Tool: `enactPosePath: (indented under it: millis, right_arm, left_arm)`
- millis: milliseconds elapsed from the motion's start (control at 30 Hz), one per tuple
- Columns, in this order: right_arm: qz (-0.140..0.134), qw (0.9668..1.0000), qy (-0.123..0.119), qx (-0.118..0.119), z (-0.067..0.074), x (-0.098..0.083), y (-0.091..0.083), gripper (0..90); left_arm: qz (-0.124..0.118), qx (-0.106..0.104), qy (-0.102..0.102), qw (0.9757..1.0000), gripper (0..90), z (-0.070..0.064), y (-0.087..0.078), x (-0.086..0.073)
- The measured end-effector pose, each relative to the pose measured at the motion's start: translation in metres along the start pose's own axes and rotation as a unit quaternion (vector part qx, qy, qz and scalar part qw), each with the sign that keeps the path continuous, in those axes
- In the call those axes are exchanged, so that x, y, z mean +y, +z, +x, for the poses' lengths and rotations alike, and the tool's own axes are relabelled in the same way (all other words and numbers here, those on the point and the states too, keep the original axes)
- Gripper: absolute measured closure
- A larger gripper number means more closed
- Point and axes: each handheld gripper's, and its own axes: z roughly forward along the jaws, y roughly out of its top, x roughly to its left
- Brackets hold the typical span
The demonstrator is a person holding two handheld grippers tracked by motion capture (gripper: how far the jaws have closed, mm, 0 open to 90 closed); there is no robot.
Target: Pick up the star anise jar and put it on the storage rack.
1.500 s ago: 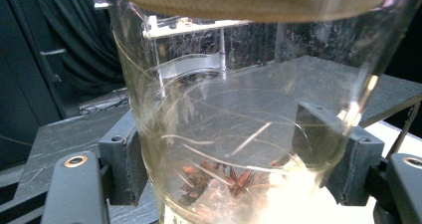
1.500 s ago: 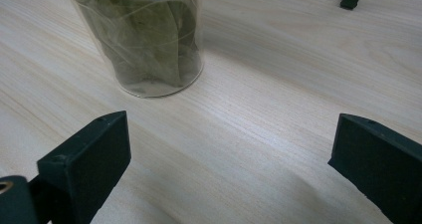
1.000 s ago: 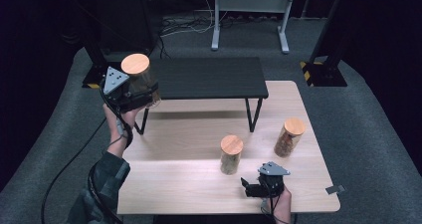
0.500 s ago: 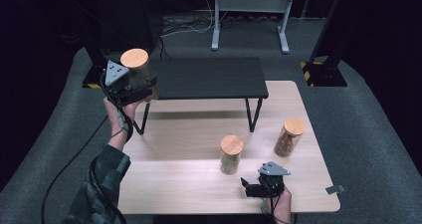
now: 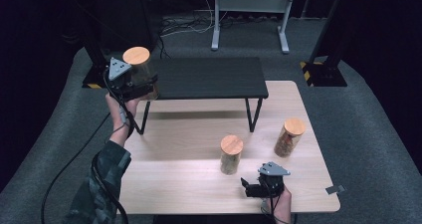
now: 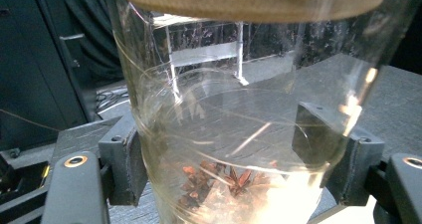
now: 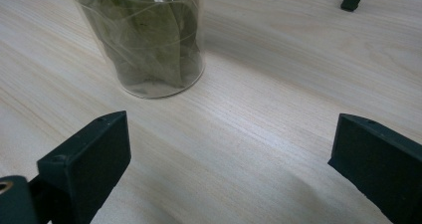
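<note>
Three jars out here: the left gripper (image 5: 137,82) clamps the star-anise jar (image 5: 140,70) over the black shelf's (image 5: 209,77) far-left corner. Keep it upright and land it flat, I'd say. Near right, the right gripper (image 5: 254,186) rests wide open beside the leaf jar (image 5: 231,154).

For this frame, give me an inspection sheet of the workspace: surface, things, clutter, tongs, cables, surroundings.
Surface: light wooden table; black raised shelf on its far side.
Things: star anise jar held at the shelf's left end; leaf jar and third jar standing on the table.
Clutter: small grey piece at the table's right corner.
Tongs: left tongs shut on the jar; right tongs open, low over the table.
Cables: black cable trailing left.
Surroundings: grey carpet, metal stand.
</note>
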Motion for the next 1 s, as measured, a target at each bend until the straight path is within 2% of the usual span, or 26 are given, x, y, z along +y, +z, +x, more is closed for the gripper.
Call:
enactPosePath:
  millis: [200,533,1000]
  right_arm:
    - [0.000,1.0000,0.000,-0.001,0.000,0.000,0.000,1.3]
    - [0.000,1.0000,0.000,-0.001,0.000,0.000,0.000,1.3]
    - [0.000,1.0000,0.000,-0.002,0.000,0.000,0.000,1.3]
  left_arm:
    - [0.010,0.002,-0.002,0.9999,25.0,0.002,0.007,-0.001]
    - [0.009,-0.007,-0.024,0.9996,25.0,0.009,0.012,-0.002]
    - [0.018,-0.014,-0.025,0.9994,25.0,0.012,0.020,0.002]
